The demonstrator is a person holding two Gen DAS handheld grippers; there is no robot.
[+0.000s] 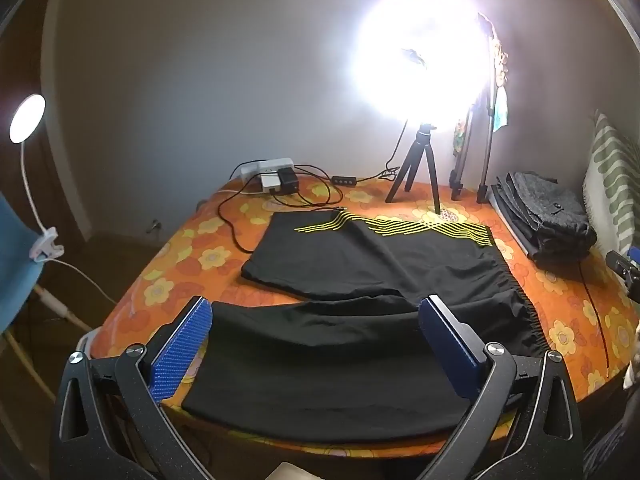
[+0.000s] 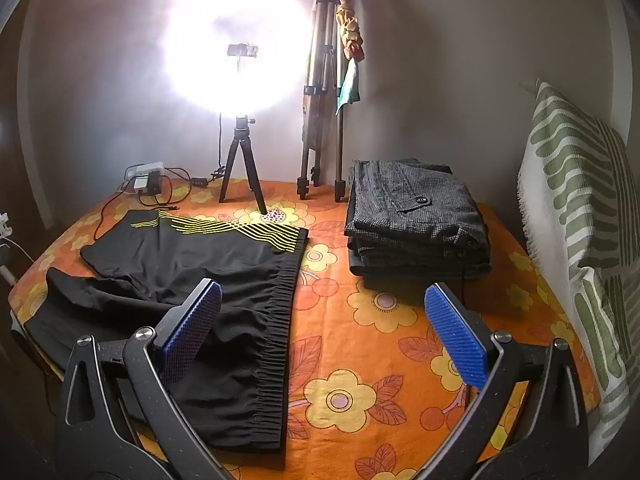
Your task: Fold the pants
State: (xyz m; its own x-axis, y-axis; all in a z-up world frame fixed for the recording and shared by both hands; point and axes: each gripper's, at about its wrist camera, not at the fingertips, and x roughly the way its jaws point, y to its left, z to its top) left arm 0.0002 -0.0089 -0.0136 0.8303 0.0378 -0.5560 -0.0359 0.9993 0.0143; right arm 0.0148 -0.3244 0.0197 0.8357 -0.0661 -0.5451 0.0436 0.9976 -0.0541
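Black shorts with yellow stripes (image 1: 360, 264) lie flat on the orange flowered tablecloth (image 1: 172, 276), waistband to the right, legs to the left. My left gripper (image 1: 316, 312) hovers open above the near leg, blue pads wide apart, nothing between them. In the right wrist view the same shorts (image 2: 192, 264) fill the left half, their gathered waistband (image 2: 280, 312) running toward me. My right gripper (image 2: 324, 300) hangs open over the waistband's near end and bare cloth, holding nothing.
A stack of folded grey garments (image 2: 416, 224) sits at the back right. A ring light on a small tripod (image 2: 240, 168), a taller tripod (image 2: 320, 120), a power strip with cables (image 1: 272, 176) line the far edge. A green-patterned cushion (image 2: 580, 200) borders the right side.
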